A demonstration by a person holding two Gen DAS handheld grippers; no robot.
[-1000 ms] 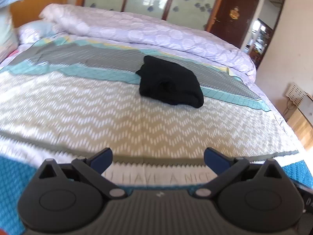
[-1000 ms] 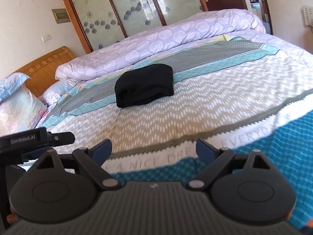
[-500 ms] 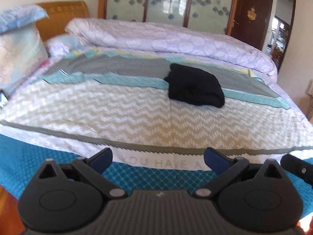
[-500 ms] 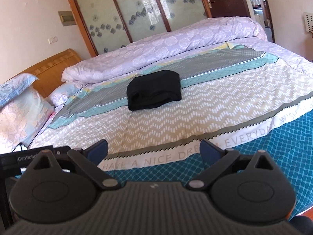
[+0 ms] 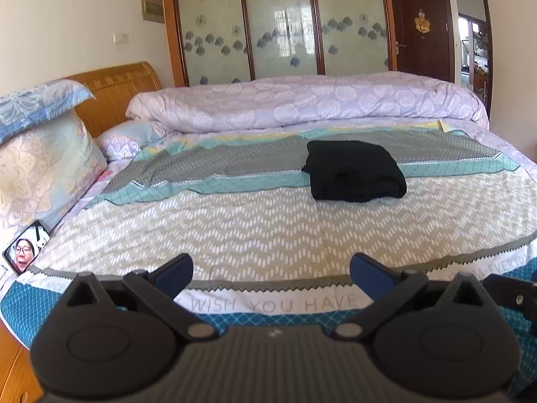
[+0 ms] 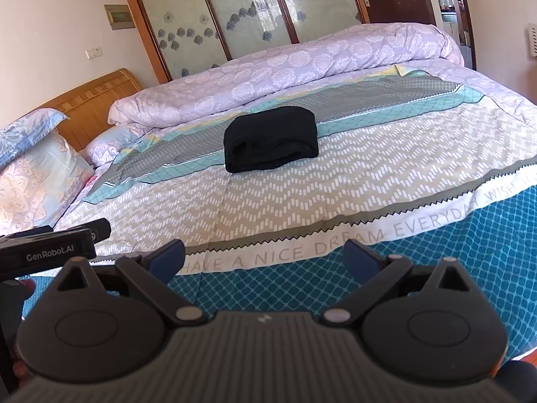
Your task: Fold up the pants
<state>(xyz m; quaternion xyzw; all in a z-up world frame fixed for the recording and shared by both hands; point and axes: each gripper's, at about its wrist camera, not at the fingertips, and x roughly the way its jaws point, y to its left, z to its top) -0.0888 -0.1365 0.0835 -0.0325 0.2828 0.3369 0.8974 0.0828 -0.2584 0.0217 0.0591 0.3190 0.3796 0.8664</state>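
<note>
Pants [image 5: 354,176] folded mid-bedspread [image 5: 235,228], fingers [image 5: 174,273] apart

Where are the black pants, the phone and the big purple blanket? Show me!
black pants [image 5: 354,174], left wrist view, middle of the folded bundle.
phone [image 5: 25,252], left wrist view, middle of its lit screen.
purple blanket [image 6: 302,67], right wrist view, top of the rolled quilt.

The bedspread [image 6: 302,201] carries a white band printed in grey capitals: "HAVE A NICE DREAM EVERYDAY WISH" reads in the right wrist view, "WISH YOU HAVE" in the left wrist view. The black body of the left tool [image 6: 50,248] bears white lettering, "GenRobot.AI".
</note>
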